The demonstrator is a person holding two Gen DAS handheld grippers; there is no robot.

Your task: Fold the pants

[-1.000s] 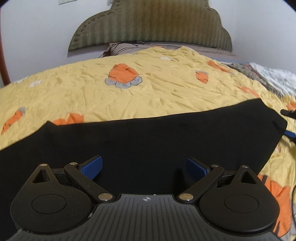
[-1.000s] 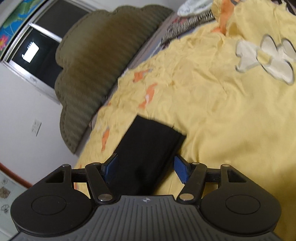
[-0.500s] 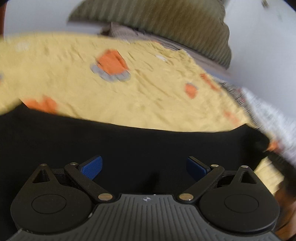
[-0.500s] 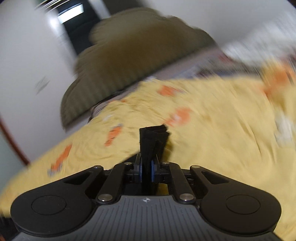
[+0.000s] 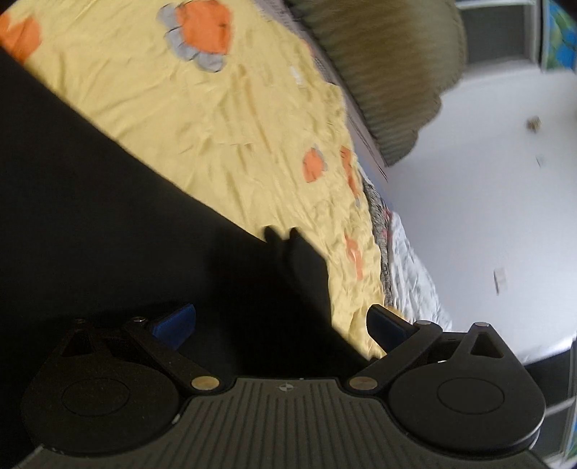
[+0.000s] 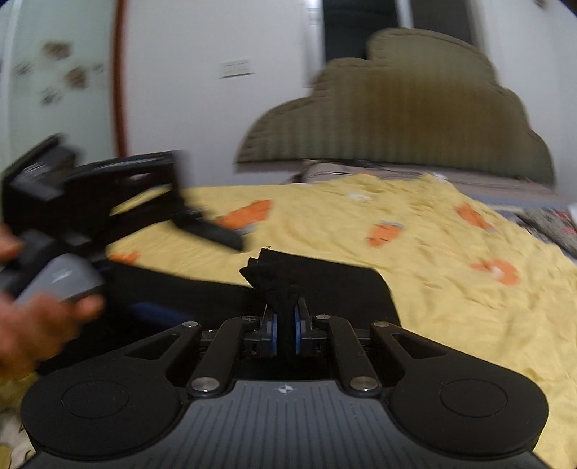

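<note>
Black pants (image 5: 119, 231) lie spread on a yellow bedspread (image 5: 252, 137) with orange carrot prints. My left gripper (image 5: 281, 323) is open just above the pants, its blue fingertips (image 5: 175, 323) apart, tilted over the pants' edge. My right gripper (image 6: 285, 326) is shut on a bunched end of the pants (image 6: 277, 274), which sticks up between the pads. The rest of the pants (image 6: 346, 288) lies flat ahead of it. The left gripper (image 6: 108, 202) and the hand holding it show blurred at the left of the right wrist view.
A green padded headboard (image 6: 407, 112) stands at the far end of the bed against a white wall. A grey and white blanket (image 5: 407, 259) lies at the bed's edge. A window (image 5: 497, 32) is at the upper right.
My right gripper closed on the pants' end and swung round with it toward the left gripper. My left gripper stayed open and rolled sideways over the pants.
</note>
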